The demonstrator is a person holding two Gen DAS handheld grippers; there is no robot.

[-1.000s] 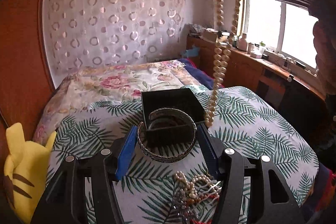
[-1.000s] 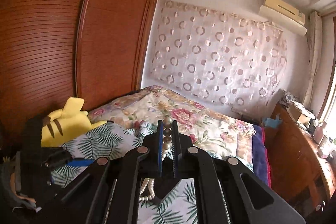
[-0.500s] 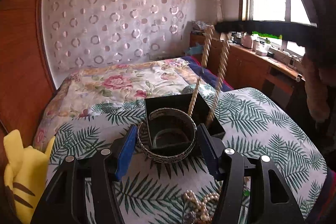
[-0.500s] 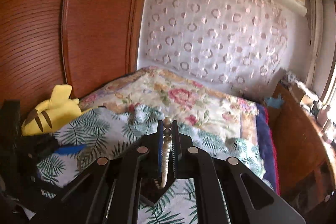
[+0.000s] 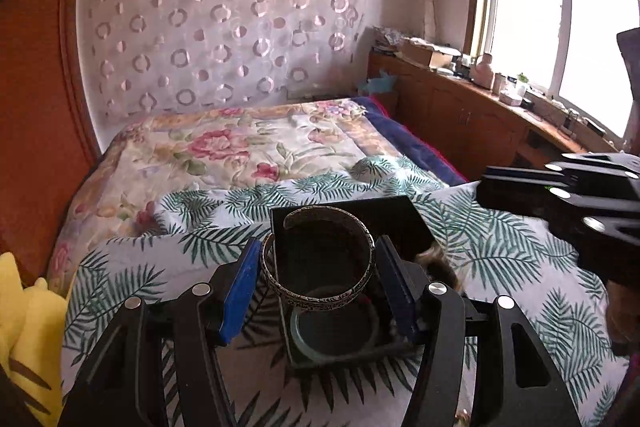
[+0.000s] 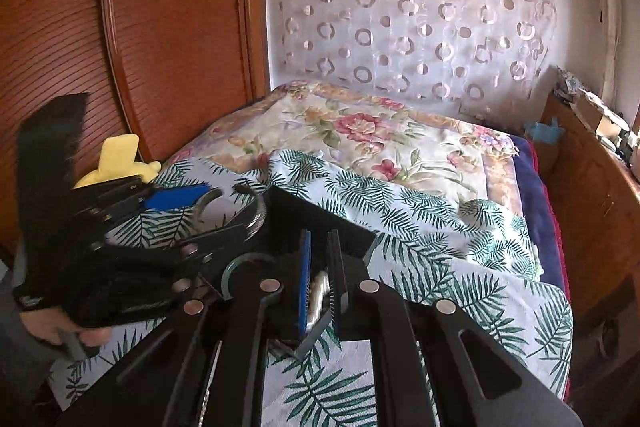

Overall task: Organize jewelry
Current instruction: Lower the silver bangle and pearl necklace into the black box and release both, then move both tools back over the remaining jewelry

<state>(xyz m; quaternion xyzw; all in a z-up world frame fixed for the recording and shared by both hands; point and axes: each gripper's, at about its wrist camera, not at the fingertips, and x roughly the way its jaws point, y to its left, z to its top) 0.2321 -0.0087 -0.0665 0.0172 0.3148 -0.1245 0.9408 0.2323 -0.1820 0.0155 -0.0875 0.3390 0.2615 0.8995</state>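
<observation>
Two claws work over one black box (image 5: pixel 404 223) on the leaf-print cloth (image 5: pixel 500 251) spread at the near end of the bed. The left claw (image 5: pixel 318 277) holds one silver bangle (image 5: pixel 320 297) across its width, ring lying flat, directly above the box's near half, where one dark ring (image 5: pixel 334 333) already lies; the drop is straight down. The right claw (image 6: pixel 318 283) has just been opening a little, jaws narrow, with one pearl necklace (image 6: pixel 318 291) between them (blurred, so whether the pads still press I cannot tell), heaped at the box's right edge. The left claw is the nearer to the box.
</observation>
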